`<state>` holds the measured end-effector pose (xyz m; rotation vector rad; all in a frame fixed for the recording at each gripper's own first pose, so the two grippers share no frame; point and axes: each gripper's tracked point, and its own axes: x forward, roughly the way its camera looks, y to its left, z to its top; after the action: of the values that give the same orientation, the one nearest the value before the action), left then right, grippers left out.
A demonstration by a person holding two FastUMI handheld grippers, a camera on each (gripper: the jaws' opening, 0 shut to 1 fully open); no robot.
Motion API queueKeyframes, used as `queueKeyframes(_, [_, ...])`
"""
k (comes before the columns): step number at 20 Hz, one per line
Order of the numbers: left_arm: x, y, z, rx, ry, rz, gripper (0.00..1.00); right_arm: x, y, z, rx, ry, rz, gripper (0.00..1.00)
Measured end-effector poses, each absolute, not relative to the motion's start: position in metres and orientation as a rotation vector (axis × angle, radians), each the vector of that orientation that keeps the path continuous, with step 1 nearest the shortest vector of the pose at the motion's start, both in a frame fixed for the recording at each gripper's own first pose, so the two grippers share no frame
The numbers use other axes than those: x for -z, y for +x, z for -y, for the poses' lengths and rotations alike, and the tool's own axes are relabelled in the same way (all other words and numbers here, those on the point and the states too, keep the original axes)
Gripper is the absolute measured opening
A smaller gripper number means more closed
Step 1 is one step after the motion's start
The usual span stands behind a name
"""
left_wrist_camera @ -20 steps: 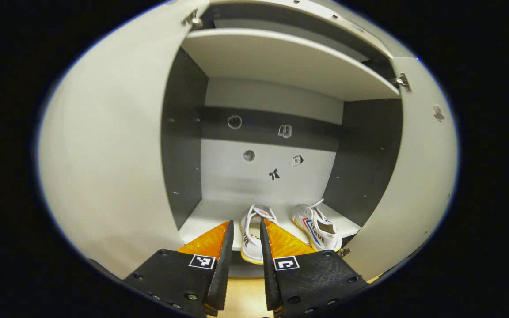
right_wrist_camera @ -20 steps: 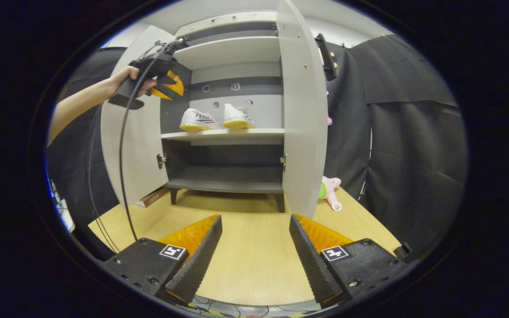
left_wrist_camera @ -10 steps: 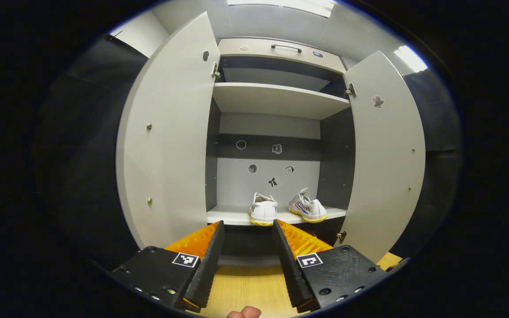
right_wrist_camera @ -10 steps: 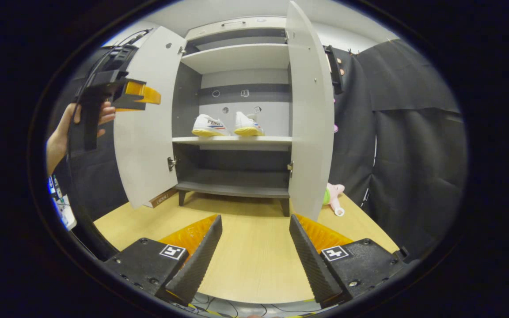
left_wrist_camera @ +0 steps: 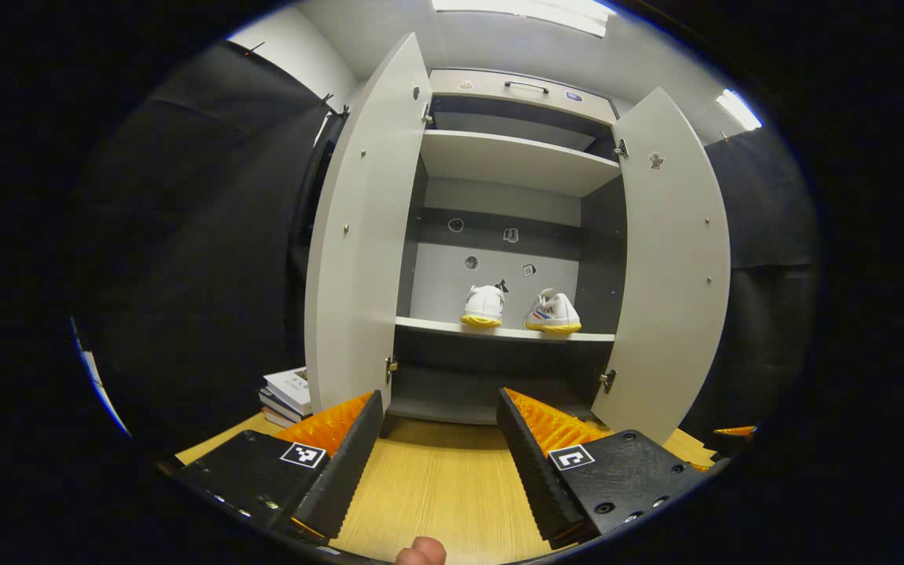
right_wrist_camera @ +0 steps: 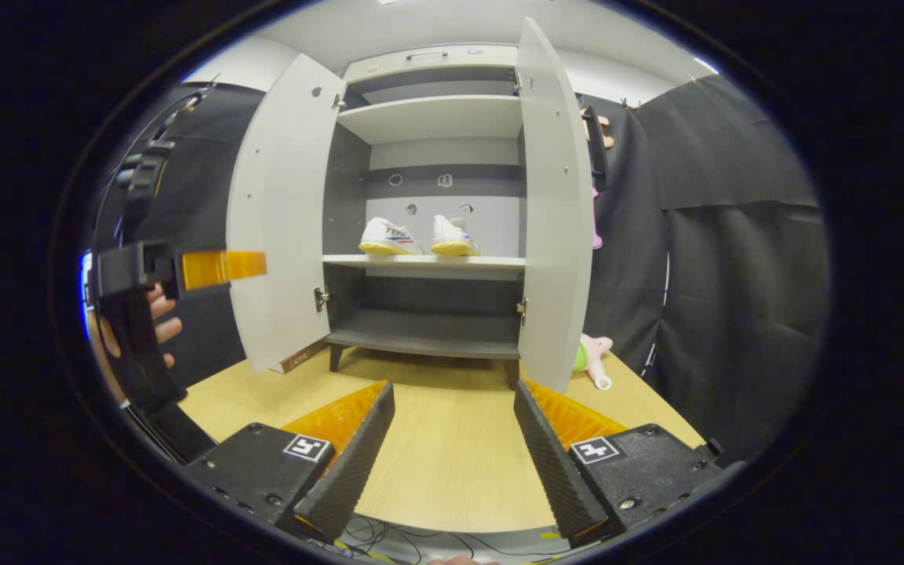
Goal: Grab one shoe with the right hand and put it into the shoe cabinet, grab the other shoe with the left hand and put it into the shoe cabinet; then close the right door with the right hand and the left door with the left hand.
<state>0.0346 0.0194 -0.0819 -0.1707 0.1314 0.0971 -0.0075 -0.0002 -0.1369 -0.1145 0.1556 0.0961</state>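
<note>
Right gripper view: both tongs [right_wrist_camera: 452, 447] [left_wrist_camera: 438, 455] wide, empty; pink toy [right_wrist_camera: 592, 353] beside right door [right_wrist_camera: 550, 212].

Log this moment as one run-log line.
shoes: both on cabinet shelf | doors: both open | left gripper: open, empty | right gripper: open, empty

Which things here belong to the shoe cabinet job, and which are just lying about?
Job:
- two shoes on the cabinet shelf
- left door, open
- right door, open
- left gripper, jaws open
- right gripper, jaws open

Lying about:
- plush toy on the floor by the right door
- books behind the left door
</note>
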Motion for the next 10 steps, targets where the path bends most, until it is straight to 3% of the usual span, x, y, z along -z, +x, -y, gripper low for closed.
queueKeyframes(6, [0.117,-0.020,0.004,-0.058,-0.161,-0.152,0.88,0.118,-0.030,0.002,-0.098,-0.104,-0.108,0.98])
queueKeyframes(10, [0.118,-0.042,0.014,-0.030,-0.172,-0.137,0.88,0.064,-0.037,0.045,-0.035,-0.052,-0.046,0.98])
